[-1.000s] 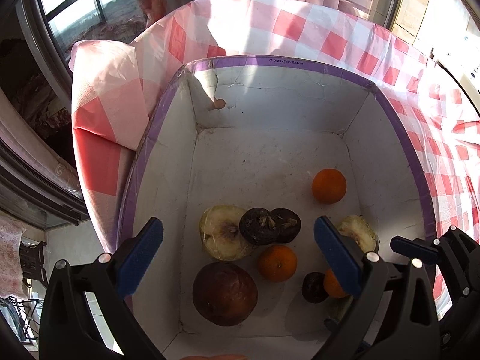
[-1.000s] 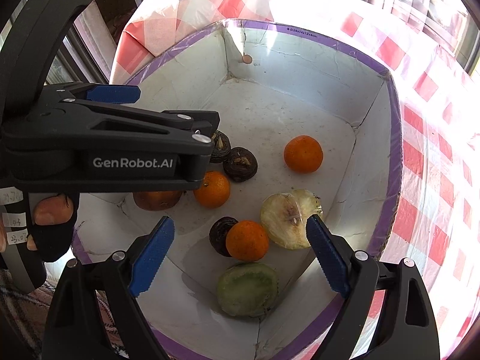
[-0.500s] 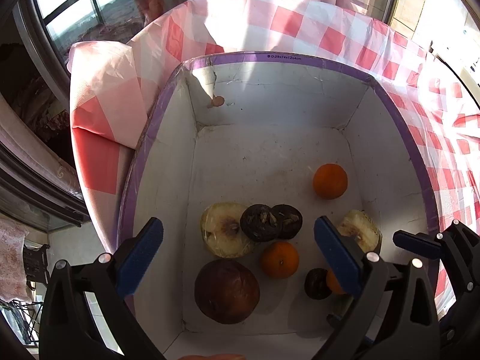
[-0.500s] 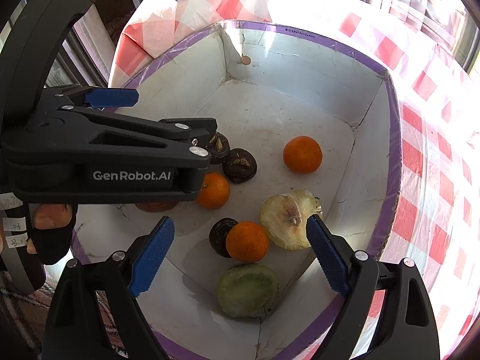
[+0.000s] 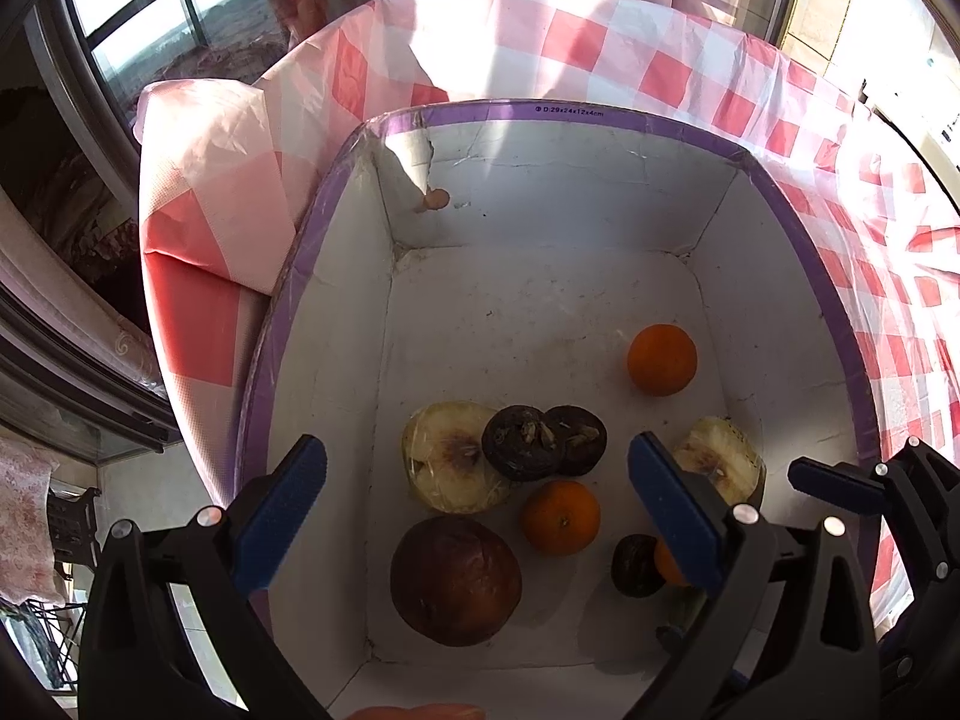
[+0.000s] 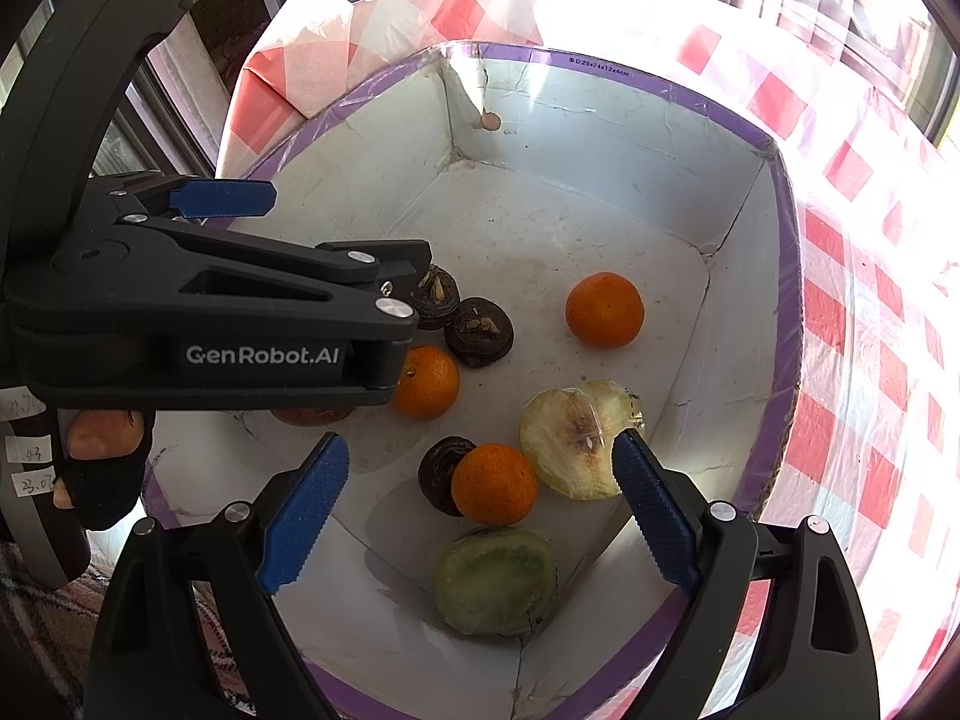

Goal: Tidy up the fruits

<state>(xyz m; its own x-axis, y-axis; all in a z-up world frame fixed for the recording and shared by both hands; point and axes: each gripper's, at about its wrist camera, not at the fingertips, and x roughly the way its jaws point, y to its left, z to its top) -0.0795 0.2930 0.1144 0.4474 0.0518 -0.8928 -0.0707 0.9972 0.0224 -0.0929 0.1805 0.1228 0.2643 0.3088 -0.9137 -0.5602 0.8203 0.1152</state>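
A white box with a purple rim [image 5: 576,111] [image 6: 786,276] holds the fruit. Inside lie three oranges [image 5: 662,359] [image 5: 560,517] [image 6: 494,483], two cut pale apple halves [image 5: 447,465] [image 6: 570,447], a dark red-brown fruit [image 5: 456,581], several small dark brown fruits [image 5: 522,443] [image 6: 478,331] and a green fruit [image 6: 495,581]. My left gripper [image 5: 477,516] is open and empty above the box's near left part. My right gripper [image 6: 477,531] is open and empty above the near right corner. The left gripper's body [image 6: 240,324] hides the dark fruit in the right wrist view.
The box stands on a red-and-white checked tablecloth [image 5: 600,48] [image 6: 870,300]. Windows and a dark frame [image 5: 90,90] lie beyond the table's left edge. The far half of the box floor [image 5: 528,312] is bare.
The left gripper has lifted and drawn back slightly, so the box looks a little smaller and lower. The right gripper and the fruit have hardly moved.
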